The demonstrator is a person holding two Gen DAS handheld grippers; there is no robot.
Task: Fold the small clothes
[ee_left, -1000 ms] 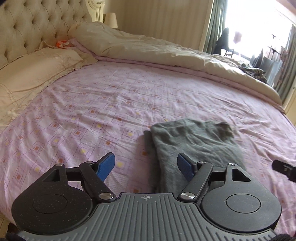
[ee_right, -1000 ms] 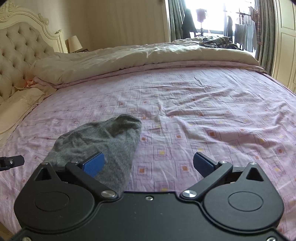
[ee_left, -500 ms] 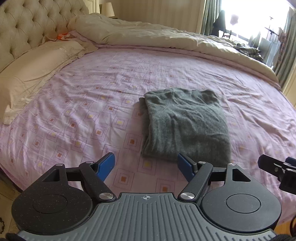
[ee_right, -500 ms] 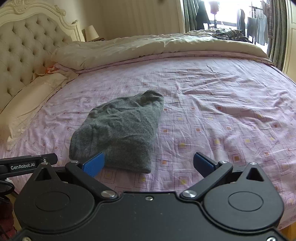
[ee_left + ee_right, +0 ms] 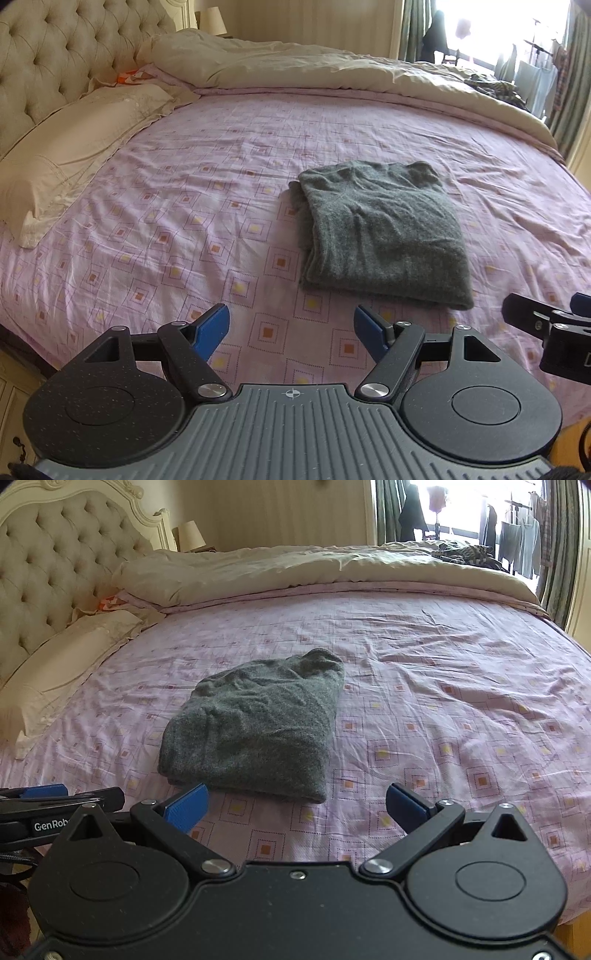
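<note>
A grey knit garment (image 5: 384, 232) lies folded into a neat rectangle on the pink patterned bedsheet (image 5: 207, 206); it also shows in the right wrist view as the grey garment (image 5: 255, 727). My left gripper (image 5: 291, 326) is open and empty, held above the sheet just short of the garment's near edge. My right gripper (image 5: 295, 805) is open and empty too, hovering in front of the garment's near edge. Neither touches the cloth. Part of the right gripper (image 5: 546, 328) shows at the right edge of the left wrist view.
A cream pillow (image 5: 74, 155) lies at the left by the tufted headboard (image 5: 48, 62). A beige duvet (image 5: 332, 70) is bunched along the far side of the bed. Dark clothes (image 5: 465, 554) lie at the far corner near the window. The bed's near edge is just below the grippers.
Both grippers have pulled back and up from the garment, which now lies farther ahead and fully in view. Their fingers stayed open.
</note>
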